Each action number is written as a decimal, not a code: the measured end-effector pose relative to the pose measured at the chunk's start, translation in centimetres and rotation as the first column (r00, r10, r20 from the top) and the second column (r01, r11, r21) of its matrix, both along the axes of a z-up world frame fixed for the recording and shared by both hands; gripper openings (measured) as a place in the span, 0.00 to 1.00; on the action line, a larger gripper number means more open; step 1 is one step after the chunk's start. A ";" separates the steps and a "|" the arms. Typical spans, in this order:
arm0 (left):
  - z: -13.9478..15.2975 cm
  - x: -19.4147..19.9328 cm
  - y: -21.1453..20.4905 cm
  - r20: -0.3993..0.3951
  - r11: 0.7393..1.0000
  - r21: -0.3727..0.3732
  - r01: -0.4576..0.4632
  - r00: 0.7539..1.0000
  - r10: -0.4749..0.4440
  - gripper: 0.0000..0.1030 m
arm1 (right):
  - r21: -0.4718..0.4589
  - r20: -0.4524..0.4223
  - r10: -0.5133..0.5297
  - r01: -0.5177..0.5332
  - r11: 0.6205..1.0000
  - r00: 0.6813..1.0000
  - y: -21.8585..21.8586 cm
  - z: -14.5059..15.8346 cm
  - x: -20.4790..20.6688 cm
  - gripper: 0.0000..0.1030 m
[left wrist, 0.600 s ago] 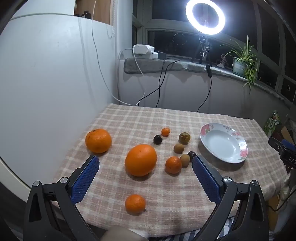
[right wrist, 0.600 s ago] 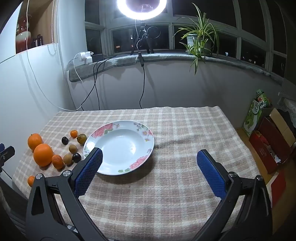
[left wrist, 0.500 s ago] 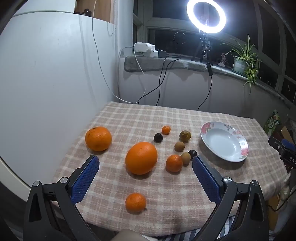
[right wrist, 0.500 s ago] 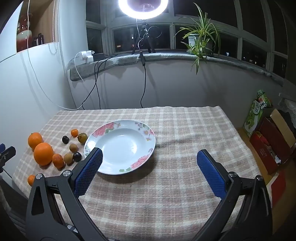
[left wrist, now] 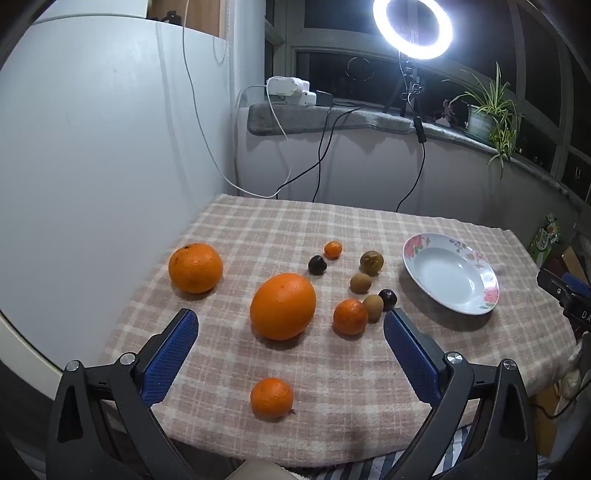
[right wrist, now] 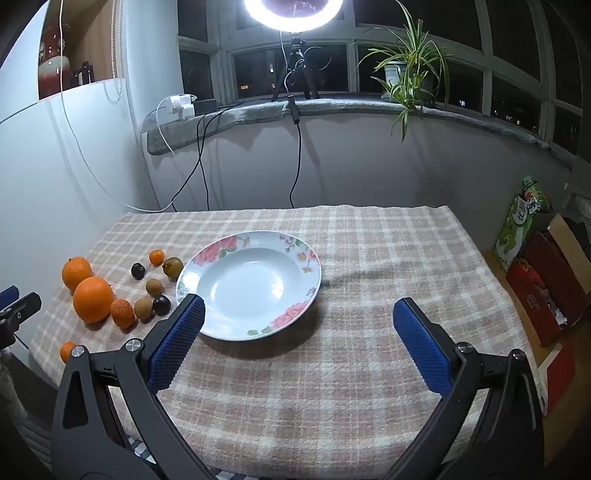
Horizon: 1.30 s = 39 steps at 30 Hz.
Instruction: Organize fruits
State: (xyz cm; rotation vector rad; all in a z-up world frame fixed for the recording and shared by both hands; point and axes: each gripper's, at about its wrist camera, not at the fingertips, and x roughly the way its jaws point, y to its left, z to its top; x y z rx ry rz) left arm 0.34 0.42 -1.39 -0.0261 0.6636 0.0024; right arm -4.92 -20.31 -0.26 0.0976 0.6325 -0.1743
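Note:
A big orange [left wrist: 283, 305] lies mid-table, between the tips of my open, empty left gripper [left wrist: 290, 328]. A second orange [left wrist: 195, 267] lies to its left, and a small mandarin [left wrist: 271, 397] lies near the front edge. Another mandarin [left wrist: 350, 316] and several small brown and dark fruits [left wrist: 360, 282] lie toward a white floral plate [left wrist: 450, 278]. In the right wrist view the empty plate [right wrist: 249, 282] sits ahead of my open, empty right gripper [right wrist: 298, 320], with the fruits [right wrist: 93, 299] to its left.
A checked cloth [right wrist: 351, 350] covers the table. A white cabinet wall [left wrist: 92, 147] stands at the left. Cables [left wrist: 317, 162] hang behind the table from a sill with a ring light [left wrist: 412, 28] and a potted plant [right wrist: 406, 74]. Boxes [right wrist: 546, 288] stand on the floor at the right.
Both wrist views have tilted or pulled back slightly, so the table sits a little lower and farther in frame. No fruit has moved and both grippers stay open.

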 end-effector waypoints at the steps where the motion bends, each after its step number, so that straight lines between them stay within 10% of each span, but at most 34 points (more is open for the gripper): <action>1: 0.0 0.0 0.0 0.000 1.000 0.001 0.000 1.000 0.000 0.98 | 0.002 -0.001 0.001 -0.001 1.000 1.000 0.0 0.0 0.0 1.00; 39: 0.0 0.0 -0.2 0.000 1.000 -0.005 -0.005 1.000 0.005 0.98 | 0.006 -0.014 0.012 -0.012 1.000 1.000 0.4 -0.1 0.2 1.00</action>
